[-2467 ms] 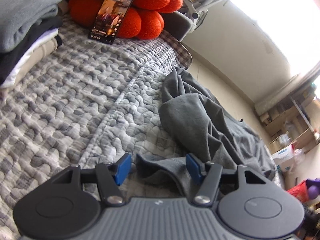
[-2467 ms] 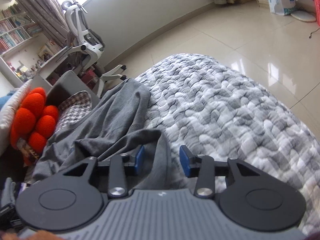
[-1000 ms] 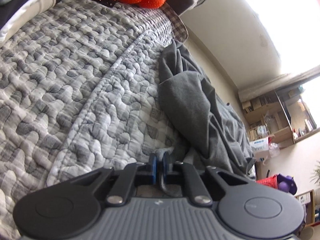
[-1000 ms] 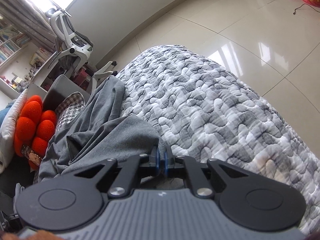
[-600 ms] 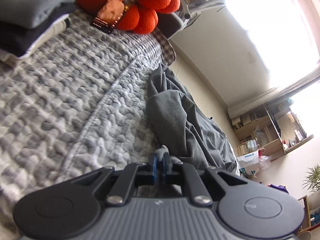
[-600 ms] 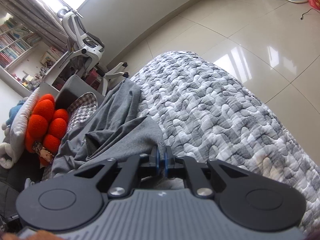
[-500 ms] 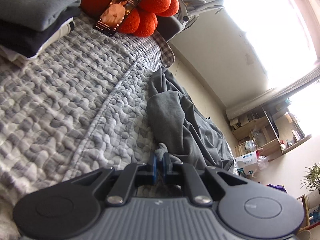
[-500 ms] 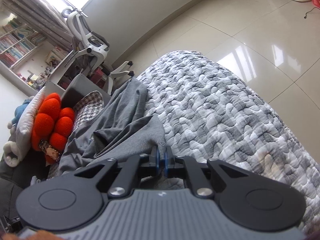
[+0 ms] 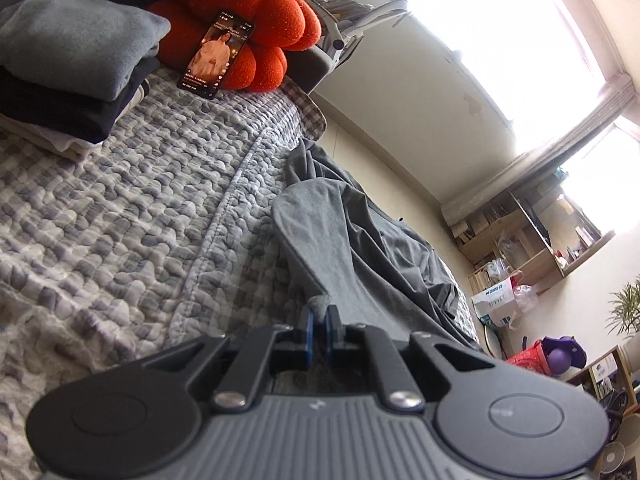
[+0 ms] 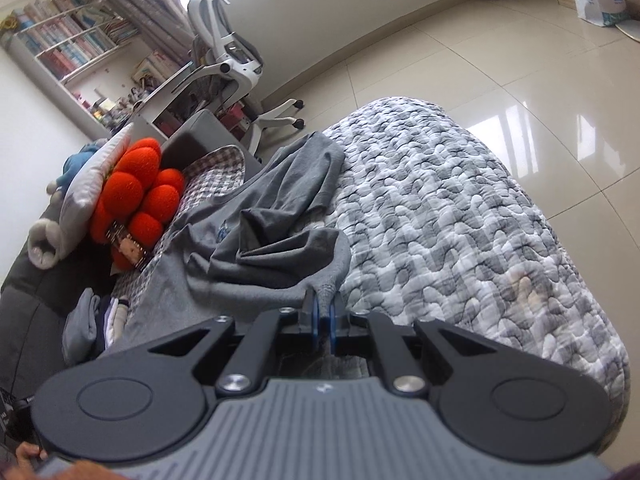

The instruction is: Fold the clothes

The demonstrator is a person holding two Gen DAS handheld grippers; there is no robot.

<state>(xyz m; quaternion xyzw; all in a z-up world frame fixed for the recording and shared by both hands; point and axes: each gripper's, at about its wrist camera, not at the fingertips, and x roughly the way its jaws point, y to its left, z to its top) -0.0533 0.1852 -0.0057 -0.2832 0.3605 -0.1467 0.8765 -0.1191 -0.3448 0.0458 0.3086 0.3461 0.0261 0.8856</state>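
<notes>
A grey garment [image 9: 352, 236] lies rumpled along the far side of a bed with a grey and white quilt [image 9: 120, 216]. My left gripper [image 9: 319, 316] is shut on a bunched edge of this garment, and the cloth stretches away from its blue pads. In the right wrist view the same grey garment [image 10: 272, 236] shows a small blue mark on its chest. My right gripper [image 10: 323, 303] is shut on another edge of it, pulled into a taut point above the quilt [image 10: 460, 216].
A stack of folded clothes [image 9: 68, 76] sits at the bed's left. An orange bumpy cushion [image 9: 256, 28] props a phone [image 9: 218, 54]. A white office chair [image 10: 236, 64], bookshelves [image 10: 68, 48] and a glossy tiled floor [image 10: 500, 52] lie beyond the bed. A hand [image 10: 28, 450] shows bottom left.
Both grippers closed on the garment's edges and have since risen with the cloth. The fabric now pulls taut from each pair of pads, and more of the room shows in both views.
</notes>
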